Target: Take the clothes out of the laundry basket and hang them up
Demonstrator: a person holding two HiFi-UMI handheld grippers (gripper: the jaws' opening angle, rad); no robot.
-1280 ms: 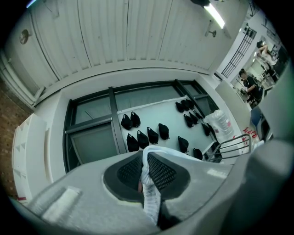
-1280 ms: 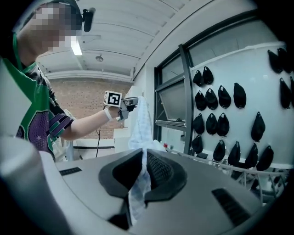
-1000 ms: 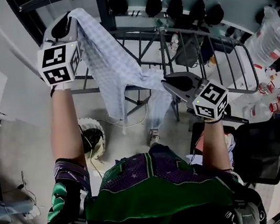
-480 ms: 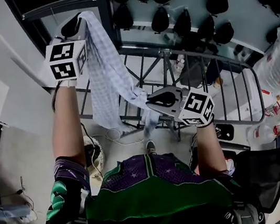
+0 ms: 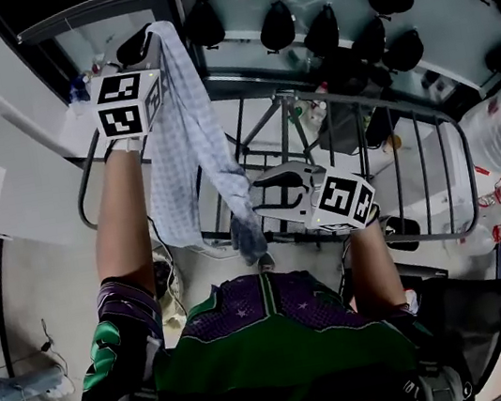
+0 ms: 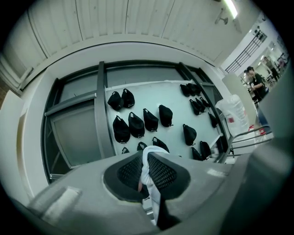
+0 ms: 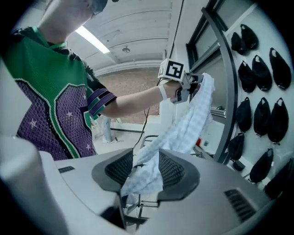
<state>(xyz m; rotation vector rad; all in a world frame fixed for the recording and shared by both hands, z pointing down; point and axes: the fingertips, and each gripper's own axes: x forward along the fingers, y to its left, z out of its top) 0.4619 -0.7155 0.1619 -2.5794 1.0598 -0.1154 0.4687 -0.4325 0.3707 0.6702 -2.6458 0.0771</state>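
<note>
The left gripper (image 5: pixel 141 44) has its fingers clamped on the top of the checked garment (image 5: pixel 185 139), held high beside the drying rack (image 5: pixel 407 111). The fingers of the right gripper (image 7: pixel 142 172) have just been opening, and the lower end lies loose between them. Only one thin pinch carries the garment, so it may slip down or snag on the bars.

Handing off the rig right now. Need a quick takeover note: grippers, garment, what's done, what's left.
Left gripper: shut on the top end of the pale blue checked cloth garment, held high.
Right gripper: jaws have just been opening. The garment's lower end lies loose between them, not pinched.
Done: garment is out of the basket, hanging from the left gripper by the dark metal-bar drying rack.
Left: it does not look hung yet. Drape it over a bar, then release. Basket not in view.
</note>
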